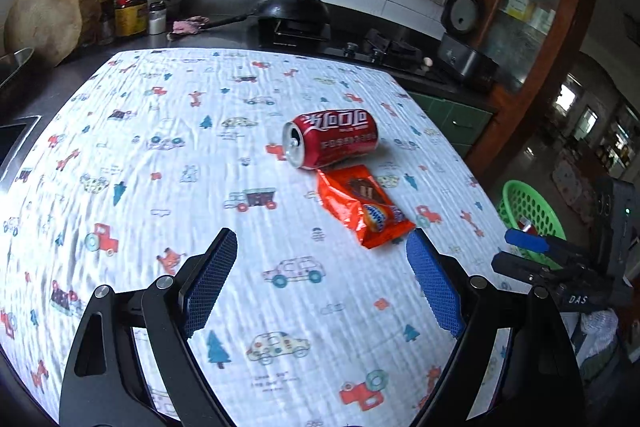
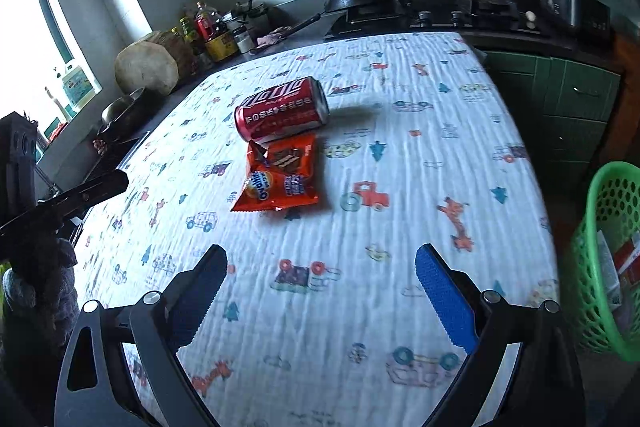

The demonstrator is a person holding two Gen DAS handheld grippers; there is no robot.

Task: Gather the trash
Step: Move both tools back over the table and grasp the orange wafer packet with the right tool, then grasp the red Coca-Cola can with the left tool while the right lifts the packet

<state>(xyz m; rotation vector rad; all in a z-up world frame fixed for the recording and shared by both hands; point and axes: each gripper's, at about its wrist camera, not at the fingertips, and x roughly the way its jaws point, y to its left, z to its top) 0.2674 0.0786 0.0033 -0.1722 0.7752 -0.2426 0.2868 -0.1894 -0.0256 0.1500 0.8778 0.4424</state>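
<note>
On the kitchen worktop's vehicle-print cloth (image 2: 400, 187), the orange snack wrapper (image 2: 278, 179) touches the red cola can (image 2: 282, 107); both grippers (image 1: 322, 247) (image 2: 320, 259) hover spread and empty, so pinch the wrapper's near edge first.

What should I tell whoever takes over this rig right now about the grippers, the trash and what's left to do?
Left gripper: open, empty, held above the patterned tablecloth.
Right gripper: open, empty, also above the cloth.
Red soda can: on its side mid-table, touching the orange snack wrapper just in front of it.
Green basket: off the table's right edge, already holding some items.
Done: neither table item is picked up yet.
Left: move the can and the wrapper into the basket.
</note>
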